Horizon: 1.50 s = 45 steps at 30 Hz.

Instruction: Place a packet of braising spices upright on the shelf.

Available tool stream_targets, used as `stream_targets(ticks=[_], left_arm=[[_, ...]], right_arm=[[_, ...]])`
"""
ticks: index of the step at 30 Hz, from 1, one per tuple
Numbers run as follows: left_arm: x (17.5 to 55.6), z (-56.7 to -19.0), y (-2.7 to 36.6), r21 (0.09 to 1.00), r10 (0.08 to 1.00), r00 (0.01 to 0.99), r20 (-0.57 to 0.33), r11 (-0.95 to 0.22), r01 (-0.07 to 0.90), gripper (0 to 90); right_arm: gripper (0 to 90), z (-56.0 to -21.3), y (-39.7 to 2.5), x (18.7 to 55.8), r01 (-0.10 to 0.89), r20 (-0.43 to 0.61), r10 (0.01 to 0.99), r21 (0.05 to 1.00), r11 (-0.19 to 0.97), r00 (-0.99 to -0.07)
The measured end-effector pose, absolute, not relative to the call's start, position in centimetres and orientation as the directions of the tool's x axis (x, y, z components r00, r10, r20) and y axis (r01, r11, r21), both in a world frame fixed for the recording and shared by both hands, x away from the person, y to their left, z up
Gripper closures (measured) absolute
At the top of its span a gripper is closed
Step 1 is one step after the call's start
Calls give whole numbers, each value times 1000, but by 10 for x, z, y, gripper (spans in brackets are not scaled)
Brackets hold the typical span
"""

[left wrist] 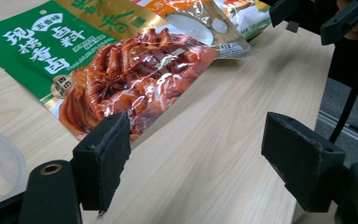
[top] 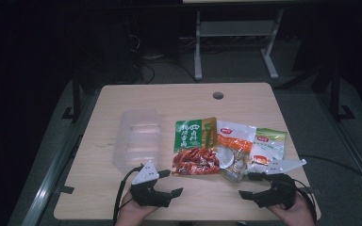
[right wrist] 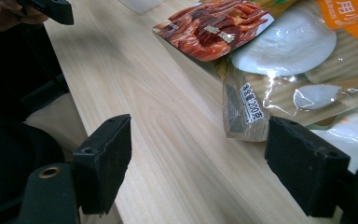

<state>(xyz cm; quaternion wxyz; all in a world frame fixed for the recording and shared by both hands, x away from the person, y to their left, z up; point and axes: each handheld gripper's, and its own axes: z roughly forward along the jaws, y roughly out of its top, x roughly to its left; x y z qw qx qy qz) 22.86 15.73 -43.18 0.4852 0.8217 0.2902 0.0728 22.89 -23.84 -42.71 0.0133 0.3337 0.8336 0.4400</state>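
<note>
— What's in the clear plastic container [top: 138, 140]?

— It lies on the left part of the table [top: 179, 96], and I can't make out anything inside it. Its rim shows at the lower left of the left gripper view.

— And the packets?

— Three lie in a row to its right, overlapping. The green seasoning packet [top: 195, 147] with red braised meat pictured on it is leftmost; the orange-and-clear packet [top: 234, 149] lies in the middle; the white-and-green packet [top: 267, 146] is on the right.

— Where are the fingers relative to those?

— The left gripper [top: 167, 182] sits near the table's near edge, held in the person's left hand [top: 133, 211], fingers [left wrist: 103, 158] spread wide apart with nothing between them. The green packet's near corner lies just beyond the left finger, not touching as far as I can tell.

— The right one?

— The right gripper [top: 250, 185], in the right hand [top: 294, 213], also has its fingers [right wrist: 105, 161] parted and empty. The orange-and-clear packet's near corner lies just ahead of them.
</note>
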Motion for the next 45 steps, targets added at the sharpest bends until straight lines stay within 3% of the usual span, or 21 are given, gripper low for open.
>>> stream_targets(ticks=[13, 25, 31, 45], left_arm=[[230, -431, 156, 835, 565, 814, -135, -377, 401, 252], [244, -414, 143, 837, 544, 827, -139, -382, 392, 365], [256, -410, 129, 843, 555, 824, -114, -385, 376, 384], [277, -427, 107, 800, 618, 782, -83, -426, 422, 557]], right_arm=[[197, -427, -239, 228, 548, 281, 565, 745, 381, -775], [200, -400, -228, 241, 518, 257, 554, 762, 387, -792], [210, -379, -220, 264, 509, 249, 548, 765, 395, -798], [211, -354, -187, 338, 556, 282, 552, 715, 425, -785]])
